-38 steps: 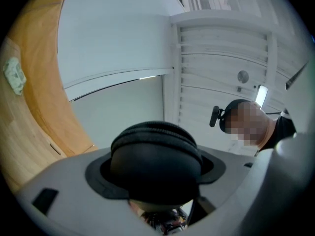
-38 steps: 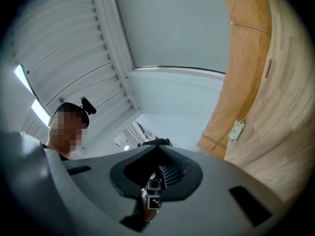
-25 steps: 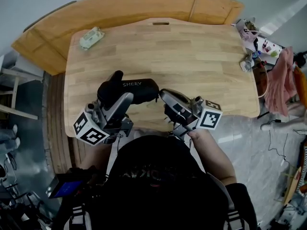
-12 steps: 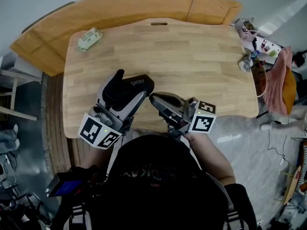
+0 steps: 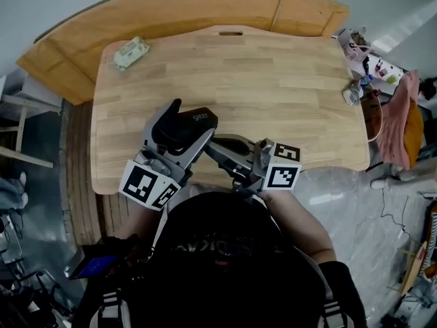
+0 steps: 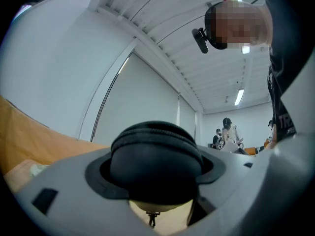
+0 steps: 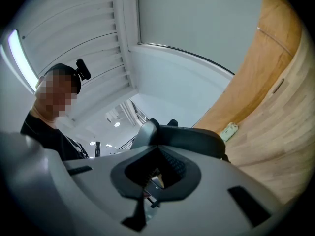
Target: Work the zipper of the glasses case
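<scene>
The black glasses case (image 5: 190,124), printed with white letters, is lifted off the table near its front edge. My left gripper (image 5: 181,132) is shut on it, one finger on each side. In the left gripper view the case's rounded end (image 6: 156,161) fills the jaws, and a small metal clasp (image 6: 152,219) dangles under it. My right gripper (image 5: 210,144) sits just under the case's right end with its jaws shut. In the right gripper view a small metal piece (image 7: 156,181), seemingly the zipper pull, is pinched between the pads, with the case (image 7: 197,140) right behind.
A wooden table (image 5: 287,80) has a curved wooden bench (image 5: 205,5) behind it. A green-and-white packet (image 5: 130,52) lies at the far left corner. Small clutter (image 5: 358,67) and a pink cloth (image 5: 403,115) sit at the right edge. People stand far off (image 6: 227,132).
The left gripper has rolled, and the case has swung from lying across to slanting away. The right gripper has followed leftward, staying shut at the case's right end.
</scene>
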`<act>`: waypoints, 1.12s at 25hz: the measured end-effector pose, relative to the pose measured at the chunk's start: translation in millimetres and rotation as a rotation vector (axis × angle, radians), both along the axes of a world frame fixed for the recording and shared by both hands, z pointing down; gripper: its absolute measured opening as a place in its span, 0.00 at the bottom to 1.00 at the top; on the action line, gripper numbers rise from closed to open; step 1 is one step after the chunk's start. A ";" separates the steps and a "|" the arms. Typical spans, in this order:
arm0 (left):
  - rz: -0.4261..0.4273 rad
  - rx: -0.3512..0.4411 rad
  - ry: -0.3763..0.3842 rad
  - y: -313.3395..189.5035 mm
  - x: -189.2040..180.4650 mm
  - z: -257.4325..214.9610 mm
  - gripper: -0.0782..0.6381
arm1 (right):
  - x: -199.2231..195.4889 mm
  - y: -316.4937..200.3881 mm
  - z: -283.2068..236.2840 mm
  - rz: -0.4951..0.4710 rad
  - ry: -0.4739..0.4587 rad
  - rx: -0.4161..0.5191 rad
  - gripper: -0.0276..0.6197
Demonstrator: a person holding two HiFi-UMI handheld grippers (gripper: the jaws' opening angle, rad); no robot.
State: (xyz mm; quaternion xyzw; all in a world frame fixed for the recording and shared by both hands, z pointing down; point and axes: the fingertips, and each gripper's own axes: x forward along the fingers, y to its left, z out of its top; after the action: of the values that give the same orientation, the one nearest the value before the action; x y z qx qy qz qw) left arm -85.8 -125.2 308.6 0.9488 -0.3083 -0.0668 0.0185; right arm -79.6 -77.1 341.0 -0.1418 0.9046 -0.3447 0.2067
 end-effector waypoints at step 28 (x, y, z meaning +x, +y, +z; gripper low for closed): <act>0.360 0.166 -0.025 54.8 28.2 -28.3 0.60 | 46.3 5.5 -47.9 -0.283 -0.396 -0.189 0.07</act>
State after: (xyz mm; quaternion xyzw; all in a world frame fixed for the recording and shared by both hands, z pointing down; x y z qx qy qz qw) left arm -57.6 -70.4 280.3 0.9876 -0.1275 -0.0757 -0.0521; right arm -33.3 -71.6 293.1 0.0376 0.8213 -0.4740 0.3153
